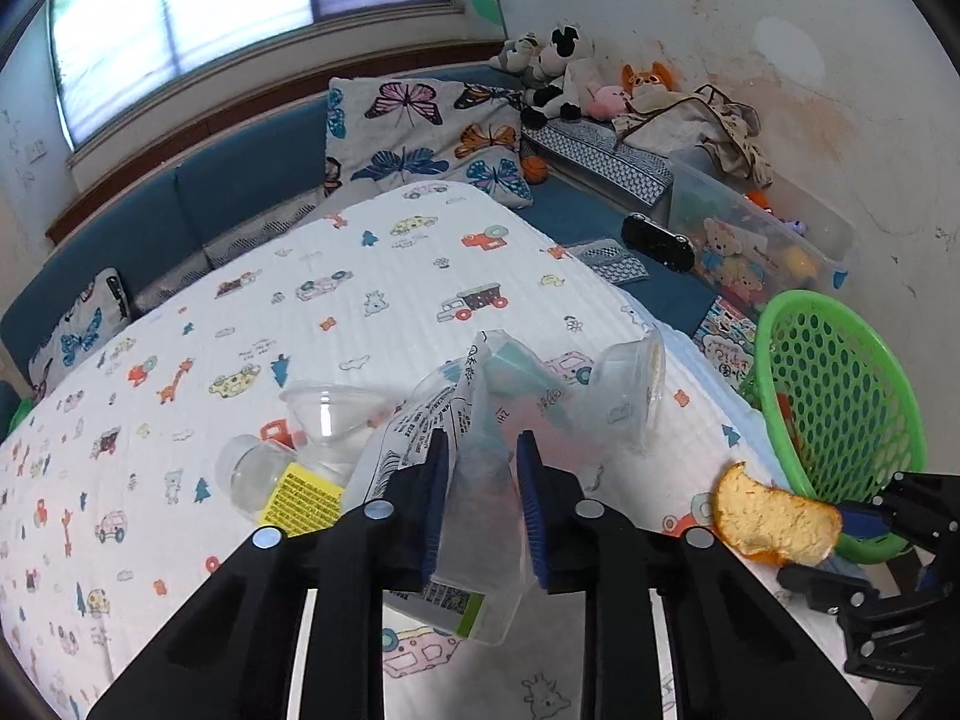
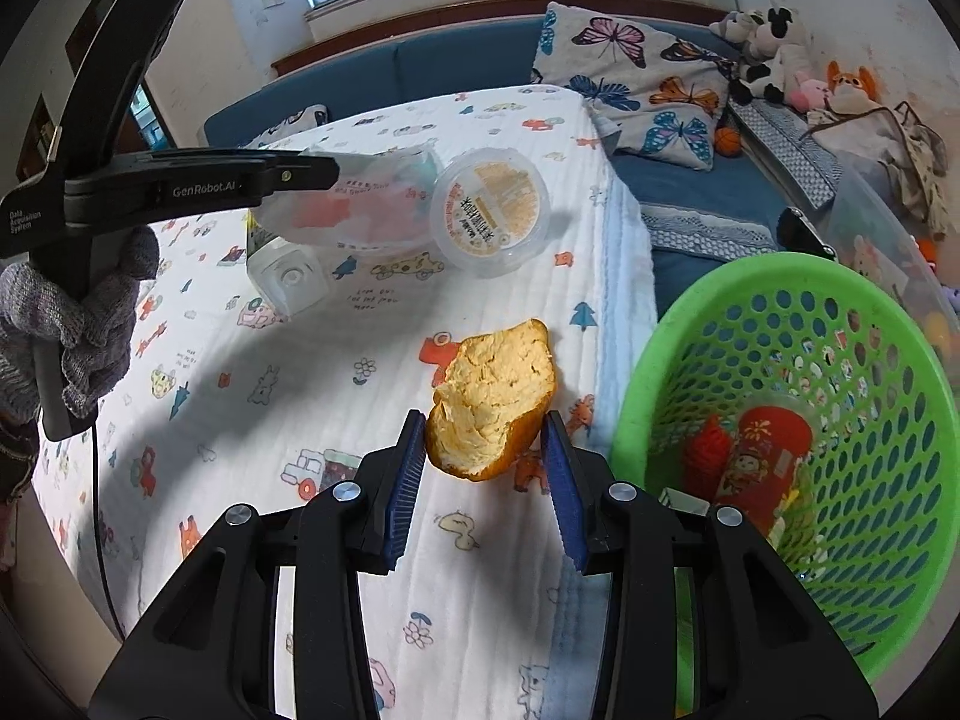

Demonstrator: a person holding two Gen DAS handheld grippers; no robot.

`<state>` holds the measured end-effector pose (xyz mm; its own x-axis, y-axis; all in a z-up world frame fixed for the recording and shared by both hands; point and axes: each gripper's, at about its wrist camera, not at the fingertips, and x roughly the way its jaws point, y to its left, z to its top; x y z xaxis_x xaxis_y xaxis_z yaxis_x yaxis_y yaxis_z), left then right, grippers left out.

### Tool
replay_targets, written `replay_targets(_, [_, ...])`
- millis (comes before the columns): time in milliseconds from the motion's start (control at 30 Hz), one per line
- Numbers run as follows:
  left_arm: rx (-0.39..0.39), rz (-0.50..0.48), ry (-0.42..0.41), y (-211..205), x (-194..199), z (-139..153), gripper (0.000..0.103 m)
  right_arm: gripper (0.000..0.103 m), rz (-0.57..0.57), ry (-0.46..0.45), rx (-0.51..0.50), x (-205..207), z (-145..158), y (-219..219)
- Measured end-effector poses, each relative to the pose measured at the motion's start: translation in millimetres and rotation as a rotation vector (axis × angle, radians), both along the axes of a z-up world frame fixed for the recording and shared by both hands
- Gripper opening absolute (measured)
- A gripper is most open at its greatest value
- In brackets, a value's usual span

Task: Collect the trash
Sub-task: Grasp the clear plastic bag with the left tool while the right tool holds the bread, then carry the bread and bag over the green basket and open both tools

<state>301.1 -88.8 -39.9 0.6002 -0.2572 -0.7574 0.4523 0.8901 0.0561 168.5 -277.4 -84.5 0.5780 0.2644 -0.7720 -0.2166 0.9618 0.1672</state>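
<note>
My left gripper (image 1: 485, 480) is shut on a clear printed plastic bag (image 1: 480, 420), which hangs from its pads above the table; the right wrist view shows the same bag (image 2: 360, 204) at the tip of that gripper (image 2: 324, 171). My right gripper (image 2: 486, 474) is shut on a bitten piece of bread (image 2: 492, 402) with an orange crust, held just above the cloth beside the green basket (image 2: 672, 324). On the cloth lie a round lidded plastic tub (image 2: 489, 216), a clear bottle with a yellow label (image 1: 270, 486) and a clear cup (image 1: 330, 414).
The table carries a white cloth with cartoon prints (image 1: 360, 276). The green mesh basket (image 1: 840, 396) stands off its right edge with a red wrapper (image 2: 750, 462) inside. Behind are a blue bench, butterfly cushions (image 1: 420, 132), plush toys (image 1: 558, 66) and a clear toy box (image 1: 762, 240). A gloved hand (image 2: 90, 324) holds the left gripper.
</note>
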Motion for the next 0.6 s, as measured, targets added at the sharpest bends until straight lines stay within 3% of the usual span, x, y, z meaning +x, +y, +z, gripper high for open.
replay_targets(600, [-0.079,0.001,-0.085,5,-61,48,0.017,0.038,-0.025,-0.068,0.027,-37,31,-16])
